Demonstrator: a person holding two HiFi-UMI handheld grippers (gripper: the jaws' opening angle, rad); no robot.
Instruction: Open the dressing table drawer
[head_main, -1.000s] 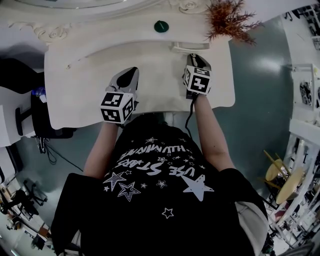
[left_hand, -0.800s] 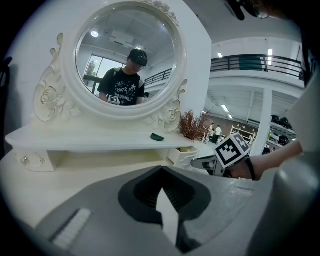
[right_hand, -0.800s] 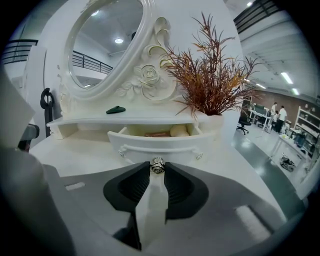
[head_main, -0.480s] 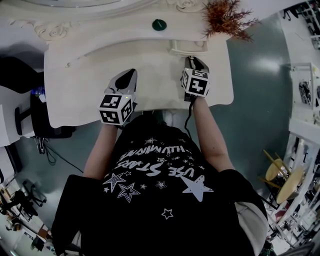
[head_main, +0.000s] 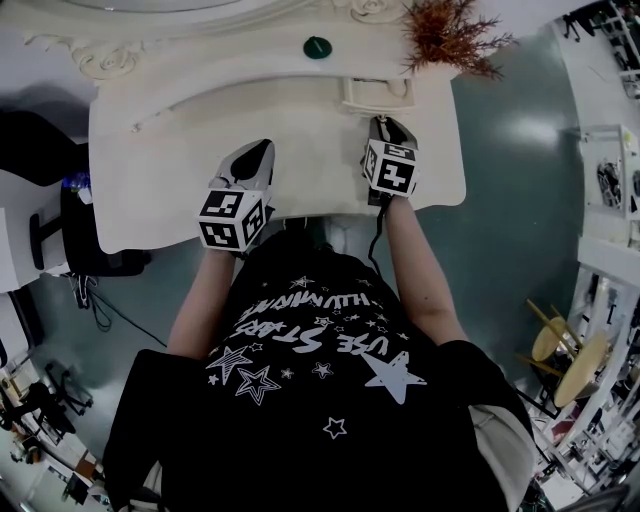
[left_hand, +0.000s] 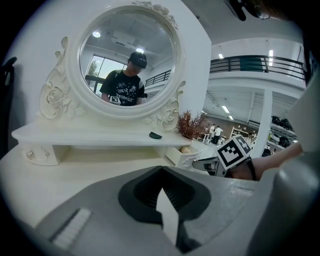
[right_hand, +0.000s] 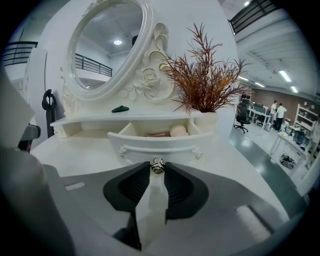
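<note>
Dressing table (head_main: 150, 150), drawer (right_hand: 155, 145) further out, right tool (right_hand: 158, 169) gripping its knob (right_hand: 158, 165), left tool (left_hand: 161, 169) closed.

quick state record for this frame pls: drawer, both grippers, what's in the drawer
drawer: partly open
right hand-held gripper: shut on the drawer knob
left hand-held gripper: shut, empty, above the tabletop
in drawer: round beige item, brownish item; kind unclear
shelf: small green object on top
</note>
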